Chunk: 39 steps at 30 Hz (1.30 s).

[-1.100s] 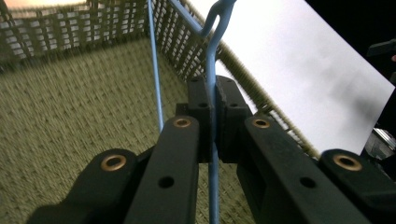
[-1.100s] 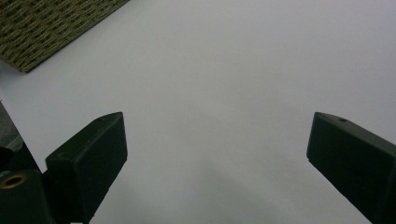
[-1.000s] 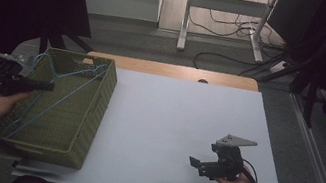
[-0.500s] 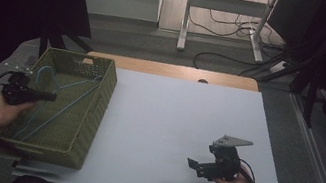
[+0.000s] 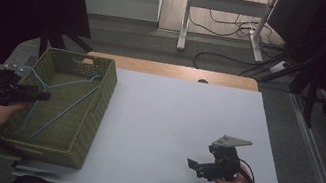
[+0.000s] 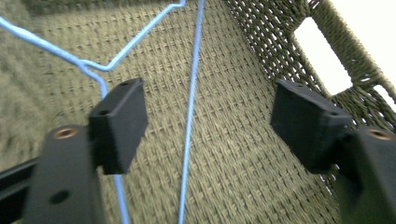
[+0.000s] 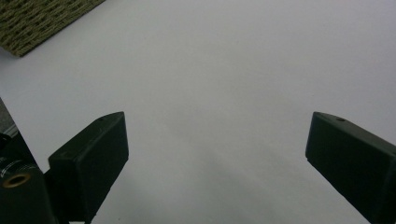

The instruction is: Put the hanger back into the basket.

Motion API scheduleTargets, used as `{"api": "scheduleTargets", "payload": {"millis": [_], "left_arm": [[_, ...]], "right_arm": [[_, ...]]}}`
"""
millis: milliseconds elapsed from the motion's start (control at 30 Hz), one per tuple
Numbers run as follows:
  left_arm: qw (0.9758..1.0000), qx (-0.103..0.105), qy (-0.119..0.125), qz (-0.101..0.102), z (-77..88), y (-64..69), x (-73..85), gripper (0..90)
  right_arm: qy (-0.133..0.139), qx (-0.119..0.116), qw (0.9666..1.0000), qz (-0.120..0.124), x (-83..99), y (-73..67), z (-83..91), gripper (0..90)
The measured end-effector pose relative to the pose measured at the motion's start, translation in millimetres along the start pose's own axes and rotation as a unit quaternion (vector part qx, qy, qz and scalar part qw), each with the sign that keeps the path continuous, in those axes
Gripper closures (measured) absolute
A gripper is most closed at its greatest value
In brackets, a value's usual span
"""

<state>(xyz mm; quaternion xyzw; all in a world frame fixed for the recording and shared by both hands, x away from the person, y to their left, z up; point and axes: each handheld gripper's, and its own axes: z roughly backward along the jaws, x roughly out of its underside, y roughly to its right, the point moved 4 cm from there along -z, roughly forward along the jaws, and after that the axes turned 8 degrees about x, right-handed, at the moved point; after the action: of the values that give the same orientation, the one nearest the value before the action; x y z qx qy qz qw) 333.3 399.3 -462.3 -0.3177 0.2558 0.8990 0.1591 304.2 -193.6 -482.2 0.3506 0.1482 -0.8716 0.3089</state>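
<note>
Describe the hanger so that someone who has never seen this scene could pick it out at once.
Start at the white table and go to the green woven basket at its left edge. The hanger lies inside it, by the open left gripper. It is thin, light blue wire, the one bright thing against the weave.

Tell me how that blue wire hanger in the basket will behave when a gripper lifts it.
The blue wire hanger looks thin, so it is probably light and may flex. Gripped on one strand, it would likely swing or pivot. Leaning inside the woven basket, its hook might snag the weave.
</note>
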Motion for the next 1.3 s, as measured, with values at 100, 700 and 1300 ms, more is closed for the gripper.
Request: {"api": "scheduleTargets", "payload": {"millis": [100,700,1300], "left_arm": [[0.9998,0.009,0.010,-0.015,7.3,12.8,1.1,17.6],[0.9815,0.114,0.073,-0.136,-13.6,142.1,16.2,2.0],[0.9786,0.086,0.040,-0.183,-60.0,182.3,46.0,0.0]], "right_arm": [[0.003,0.001,1.0000,0.000,-0.5,0.4,1.4,5.6],[0.033,0.022,0.9992,-0.012,8.5,7.1,24.5,1.9],[0.047,0.049,0.9976,-0.011,35.3,13.6,35.0,1.5]]}}
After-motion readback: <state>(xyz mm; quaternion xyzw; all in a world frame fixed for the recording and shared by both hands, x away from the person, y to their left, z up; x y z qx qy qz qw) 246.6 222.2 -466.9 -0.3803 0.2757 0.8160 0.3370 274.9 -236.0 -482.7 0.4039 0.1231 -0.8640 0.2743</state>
